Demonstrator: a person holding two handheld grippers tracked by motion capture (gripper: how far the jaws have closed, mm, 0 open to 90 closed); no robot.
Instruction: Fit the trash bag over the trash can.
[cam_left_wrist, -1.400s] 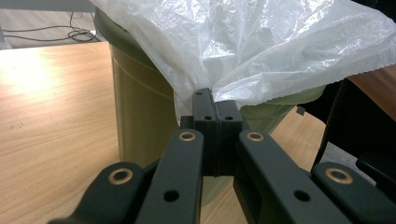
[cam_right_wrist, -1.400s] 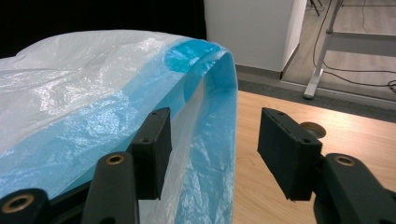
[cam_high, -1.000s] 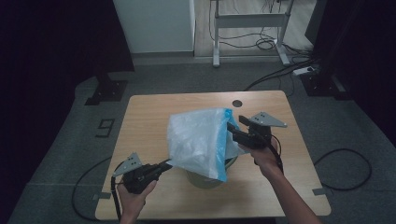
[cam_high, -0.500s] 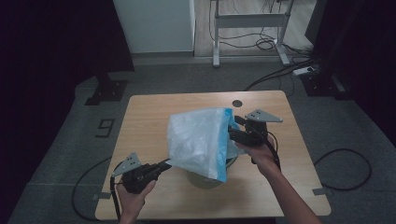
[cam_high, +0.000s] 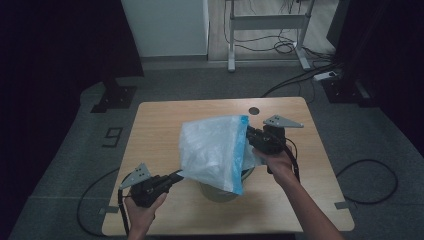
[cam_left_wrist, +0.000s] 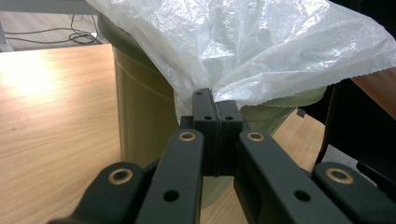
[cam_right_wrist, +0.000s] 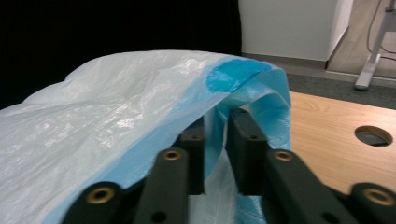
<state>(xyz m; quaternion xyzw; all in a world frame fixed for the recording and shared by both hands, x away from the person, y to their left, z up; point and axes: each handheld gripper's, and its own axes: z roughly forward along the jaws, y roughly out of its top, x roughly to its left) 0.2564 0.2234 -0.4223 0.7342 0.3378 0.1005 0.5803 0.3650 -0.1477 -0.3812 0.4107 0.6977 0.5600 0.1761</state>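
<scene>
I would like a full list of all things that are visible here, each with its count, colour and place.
bag: one, white plastic with a blue rim band, held up over the bin between both grippers.
bin: one, olive green, on the table under the bag.
table: one, light wood, with a round hole near the far edge.
desk frame: one, white metal, on the floor behind the table.
cables: several, black, on the floor.
left gripper: one, black, shut on the bag's white end.
right gripper: one, black, jaws just closing on the bag's blue rim.
</scene>
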